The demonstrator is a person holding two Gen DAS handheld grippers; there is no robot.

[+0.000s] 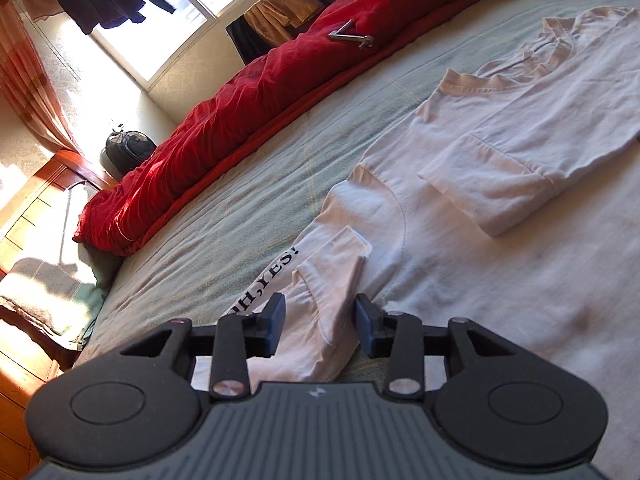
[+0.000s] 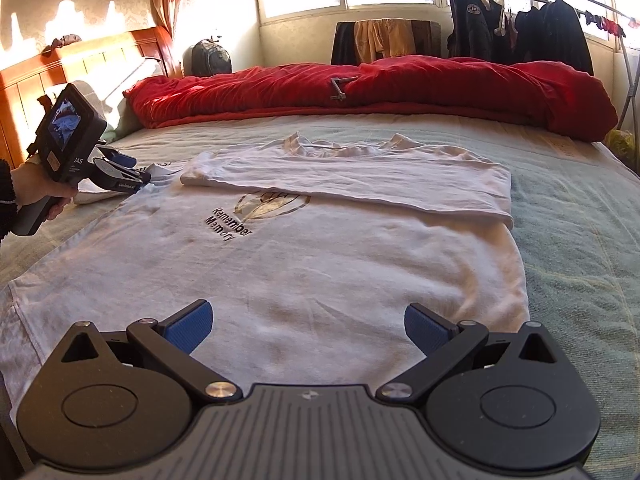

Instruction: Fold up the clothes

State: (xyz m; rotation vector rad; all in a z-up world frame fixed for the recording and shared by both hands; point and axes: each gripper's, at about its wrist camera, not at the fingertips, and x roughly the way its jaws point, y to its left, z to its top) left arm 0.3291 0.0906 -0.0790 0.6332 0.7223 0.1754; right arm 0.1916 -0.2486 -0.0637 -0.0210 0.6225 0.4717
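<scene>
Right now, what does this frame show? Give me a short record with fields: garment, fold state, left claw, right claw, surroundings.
garment: white cotton T-shirt with black lettering, flat on the green bed sheet
fold state: one sleeve folded across the chest; other sleeve still out
left claw: open, straddling that sleeve, pads not pressing
right claw: open wide above the hem, empty
surroundings: red quilt along the bed's far edge

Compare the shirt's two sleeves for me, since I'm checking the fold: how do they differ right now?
The right sleeve is folded flat across the white T-shirt; the left sleeve lies bunched out on the bed sheet. The left sleeve sits between the open left gripper fingers; nothing is near the right sleeve. Both are white and short.
</scene>
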